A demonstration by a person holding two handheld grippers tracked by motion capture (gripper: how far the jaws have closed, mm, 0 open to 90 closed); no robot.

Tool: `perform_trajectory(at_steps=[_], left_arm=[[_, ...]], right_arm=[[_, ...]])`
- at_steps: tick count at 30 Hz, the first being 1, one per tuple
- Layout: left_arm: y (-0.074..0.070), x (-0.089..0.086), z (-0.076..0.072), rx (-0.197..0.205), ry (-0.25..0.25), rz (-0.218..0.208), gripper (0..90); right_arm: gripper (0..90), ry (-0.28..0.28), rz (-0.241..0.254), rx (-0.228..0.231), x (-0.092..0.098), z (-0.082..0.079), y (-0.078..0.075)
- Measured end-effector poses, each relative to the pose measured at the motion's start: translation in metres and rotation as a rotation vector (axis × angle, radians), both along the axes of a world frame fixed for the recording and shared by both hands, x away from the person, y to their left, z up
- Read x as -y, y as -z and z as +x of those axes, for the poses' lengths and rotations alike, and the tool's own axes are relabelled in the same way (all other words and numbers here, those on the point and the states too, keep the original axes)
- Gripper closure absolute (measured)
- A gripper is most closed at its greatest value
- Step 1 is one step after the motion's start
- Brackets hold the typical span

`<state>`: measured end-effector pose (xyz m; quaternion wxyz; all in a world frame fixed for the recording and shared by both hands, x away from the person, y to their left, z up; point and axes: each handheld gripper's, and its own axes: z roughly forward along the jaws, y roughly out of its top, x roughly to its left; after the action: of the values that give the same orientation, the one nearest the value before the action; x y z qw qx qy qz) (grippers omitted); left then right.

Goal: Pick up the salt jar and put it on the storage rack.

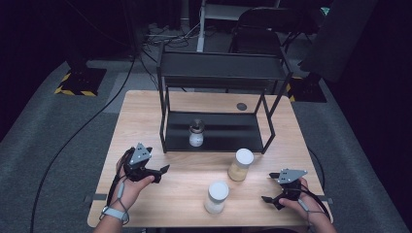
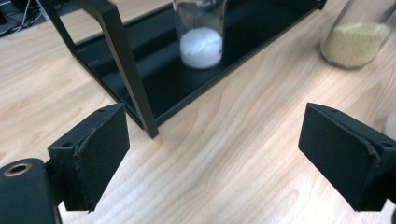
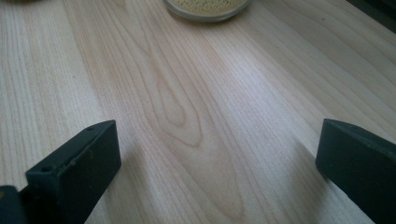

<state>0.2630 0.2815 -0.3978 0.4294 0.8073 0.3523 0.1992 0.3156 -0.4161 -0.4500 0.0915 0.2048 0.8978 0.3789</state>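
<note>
A glass jar of white powder (image 1: 196,134) (image 2: 201,44) stands on the lower shelf of a black rack (image 1: 214,133) (image 2: 126,79). In front of the rack, a white-lidded jar of yellowish grains (image 1: 240,165) (image 2: 357,39) (image 3: 205,5) rests on the table, with a second white-lidded jar (image 1: 216,196) nearer the front edge. My left gripper (image 1: 161,174) (image 2: 219,158) is open and empty, left of the jars, pointing at the rack's front left leg. My right gripper (image 1: 269,188) (image 3: 217,168) is open and empty over bare wood, right of the jars.
The wooden table (image 1: 145,111) carries a small dark disc (image 1: 241,106) behind the rack. The rack's top shelf (image 1: 221,65) overhangs the lower one. A chair (image 1: 257,29) and cables lie on the floor beyond the table.
</note>
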Motion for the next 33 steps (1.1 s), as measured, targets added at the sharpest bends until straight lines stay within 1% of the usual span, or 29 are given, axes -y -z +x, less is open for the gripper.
perform_trajectory(at_steps=[6, 9, 19, 20, 29, 30, 33], left_arm=[[0.014, -0.004, -0.007, -0.016, 0.0, 0.0, 8.7], [0.02, -0.004, -0.01, -0.018, -0.002, 0.009, 8.7], [0.04, -0.007, -0.019, -0.049, -0.001, 0.027, 8.7], [0.04, -0.007, -0.019, -0.049, -0.001, 0.027, 8.7], [0.054, -0.008, -0.022, -0.075, -0.005, 0.038, 8.7], [0.054, -0.008, -0.022, -0.077, -0.002, 0.048, 8.7], [0.055, -0.007, -0.022, -0.09, -0.005, 0.058, 8.7]], right_arm=[[0.0, 0.0, 0.0, 0.0, 0.0, 0.0, 0.0], [0.0, 0.0, 0.0, 0.0, 0.0, 0.0, 0.0], [0.0, 0.001, 0.0, 0.0, 0.0, 0.0, 0.0], [0.0, 0.001, 0.0, 0.0, 0.0, 0.0, 0.0], [0.0, 0.0, 0.0, 0.001, 0.0, 0.0, 0.0], [0.0, 0.0, 0.0, 0.001, 0.0, 0.0, 0.0], [0.0, 0.0, 0.0, 0.001, 0.0, 0.0, 0.0]])
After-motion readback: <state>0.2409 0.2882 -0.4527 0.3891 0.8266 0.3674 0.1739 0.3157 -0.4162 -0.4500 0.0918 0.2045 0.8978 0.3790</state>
